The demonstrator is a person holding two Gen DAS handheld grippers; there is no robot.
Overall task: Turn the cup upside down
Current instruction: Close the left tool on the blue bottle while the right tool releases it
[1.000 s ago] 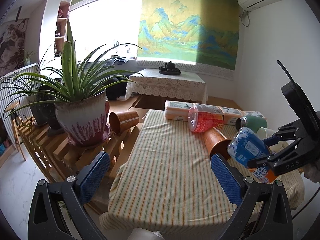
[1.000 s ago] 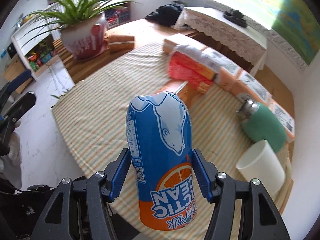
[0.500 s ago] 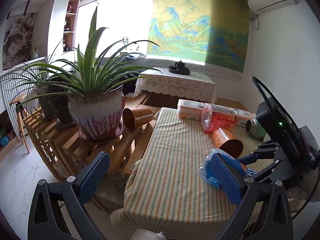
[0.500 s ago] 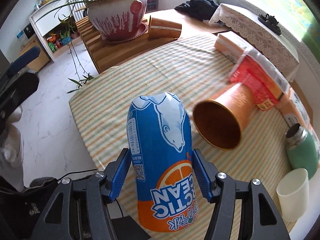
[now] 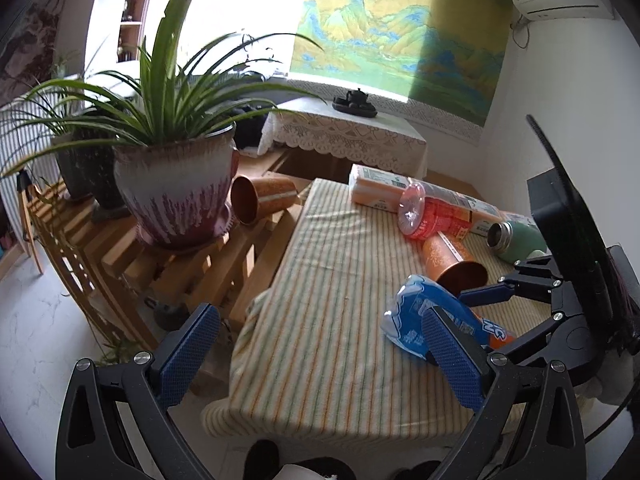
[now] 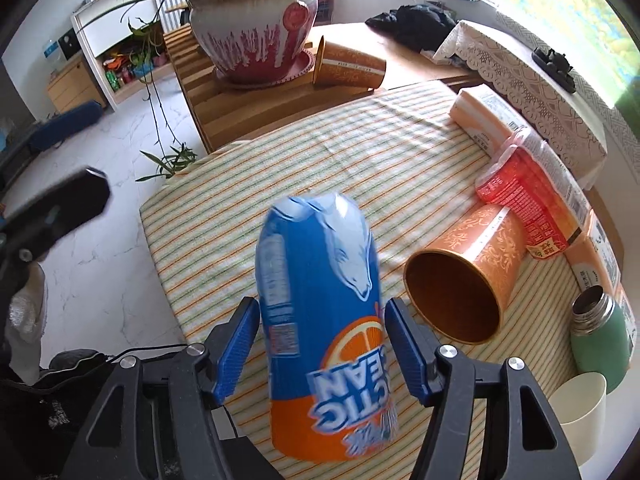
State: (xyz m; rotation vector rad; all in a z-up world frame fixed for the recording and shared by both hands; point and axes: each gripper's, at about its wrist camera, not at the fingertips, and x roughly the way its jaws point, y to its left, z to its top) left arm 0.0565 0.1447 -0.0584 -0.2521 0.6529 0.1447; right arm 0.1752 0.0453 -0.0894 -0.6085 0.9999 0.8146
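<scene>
My right gripper (image 6: 318, 344) clamps the blue-and-orange printed cup (image 6: 320, 320), lettering inverted, ready to set down. At two o'clock an orange paper cup (image 6: 464, 280) lies sideways. My left gripper (image 5: 320, 356) hangs empty, jaws spread.

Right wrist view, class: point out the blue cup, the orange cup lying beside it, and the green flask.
blue cup (image 6: 320, 300): right wrist view, middle of its side.
orange cup (image 6: 480, 256): right wrist view, patterned outer wall.
green flask (image 6: 600, 348): right wrist view, green body.

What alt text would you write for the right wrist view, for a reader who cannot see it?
The right gripper has a blue and orange cup between its pads, above a striped tablecloth. To its right an orange paper cup lies on its side, its opening facing the camera.
</scene>
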